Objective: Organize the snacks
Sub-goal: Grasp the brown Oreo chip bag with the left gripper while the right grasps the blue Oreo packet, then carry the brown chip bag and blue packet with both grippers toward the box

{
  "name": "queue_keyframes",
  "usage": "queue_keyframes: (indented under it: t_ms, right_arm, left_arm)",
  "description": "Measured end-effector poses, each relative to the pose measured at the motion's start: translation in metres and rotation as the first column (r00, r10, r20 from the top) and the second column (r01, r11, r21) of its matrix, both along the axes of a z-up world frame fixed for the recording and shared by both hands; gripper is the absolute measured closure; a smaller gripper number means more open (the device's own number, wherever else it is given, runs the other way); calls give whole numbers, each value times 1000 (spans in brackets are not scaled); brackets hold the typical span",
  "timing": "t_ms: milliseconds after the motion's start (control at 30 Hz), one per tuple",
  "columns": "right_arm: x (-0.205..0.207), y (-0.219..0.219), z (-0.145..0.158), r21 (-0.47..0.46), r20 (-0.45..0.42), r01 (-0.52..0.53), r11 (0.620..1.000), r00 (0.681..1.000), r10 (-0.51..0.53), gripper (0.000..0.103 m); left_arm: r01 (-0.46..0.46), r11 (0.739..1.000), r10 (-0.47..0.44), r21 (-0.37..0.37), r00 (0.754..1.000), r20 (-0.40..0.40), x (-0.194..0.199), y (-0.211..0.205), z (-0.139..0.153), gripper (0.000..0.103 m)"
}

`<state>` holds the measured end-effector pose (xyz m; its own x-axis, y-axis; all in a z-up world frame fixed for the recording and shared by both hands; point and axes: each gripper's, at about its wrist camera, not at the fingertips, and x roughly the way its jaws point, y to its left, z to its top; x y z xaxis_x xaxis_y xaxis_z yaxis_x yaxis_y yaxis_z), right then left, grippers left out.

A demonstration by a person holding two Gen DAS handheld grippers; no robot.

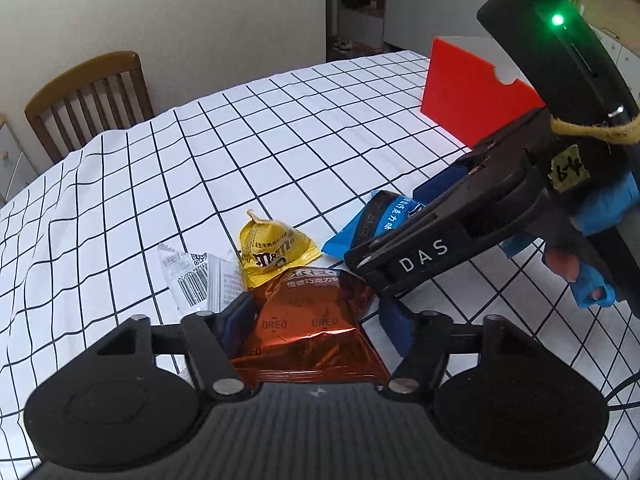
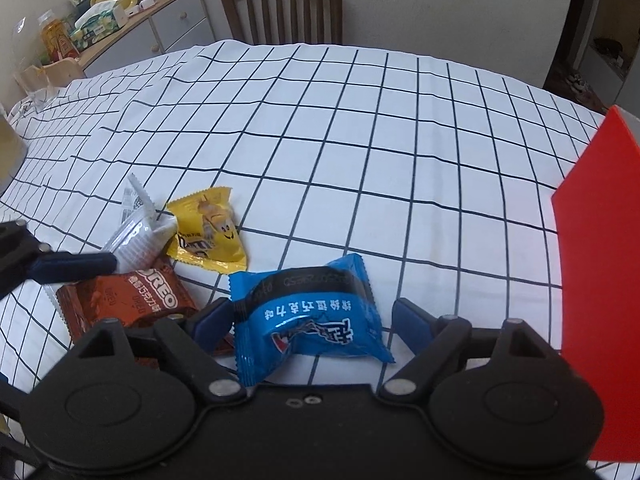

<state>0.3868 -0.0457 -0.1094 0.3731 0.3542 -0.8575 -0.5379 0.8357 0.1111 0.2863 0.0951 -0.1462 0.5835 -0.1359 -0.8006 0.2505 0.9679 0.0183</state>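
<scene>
An orange-brown Oreo pack (image 1: pixel 316 320) lies between the open fingers of my left gripper (image 1: pixel 320 312); it also shows in the right wrist view (image 2: pixel 128 304). A blue Oreo pack (image 2: pixel 312 316) lies between the open fingers of my right gripper (image 2: pixel 308 316); in the left wrist view the blue pack (image 1: pixel 372 224) sits partly under the right gripper (image 1: pixel 400 256). A yellow M&M's bag (image 1: pixel 272 248) (image 2: pixel 208 232) and a white wrapper (image 1: pixel 200 276) (image 2: pixel 140 232) lie beside them. All rest on the checked tablecloth (image 1: pixel 240 140).
A red box (image 1: pixel 472 96) (image 2: pixel 600 280) stands on the table at the right. A wooden chair (image 1: pixel 88 96) (image 2: pixel 280 4) stands at the far edge. A cabinet with clutter (image 2: pixel 120 20) stands at the back left.
</scene>
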Motion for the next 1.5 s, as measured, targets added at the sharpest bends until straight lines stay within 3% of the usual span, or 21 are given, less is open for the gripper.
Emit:
queue_keyframes:
  t_ms: [67,267,433,533,1033,1500]
  right_arm:
    - [1,2,-2,-3,2,-6,1000,1000,6,18]
    - [0,4,-3,5,0,-9,1000,1000,9,27]
    - [-4,-3,2,31,0,5,1000,1000,-5,42]
    - [-10,-5,4,14,21,1,1000,1000,-2,45]
    - [-51,-40,29,52,61,65,997,996,-68,48]
    - [-94,-85,87,138,121,79,987,988,-96,48]
  left_arm:
    - [-11,1000,11,-6,1000,-16,1,1,-1,48]
    - [-51,999,51,-9,998,-33,1,1,-3,54]
    - [-49,999,49,3,998,-34,-2,-4,-3,57]
    - [-63,998,63,-4,997,-37,-5,-5,-2,58]
    - [-173,983,169,-62,984,-63,-41,-11,8,59]
    - [-172,980,174,-98,985,16,-74,-42,61,59]
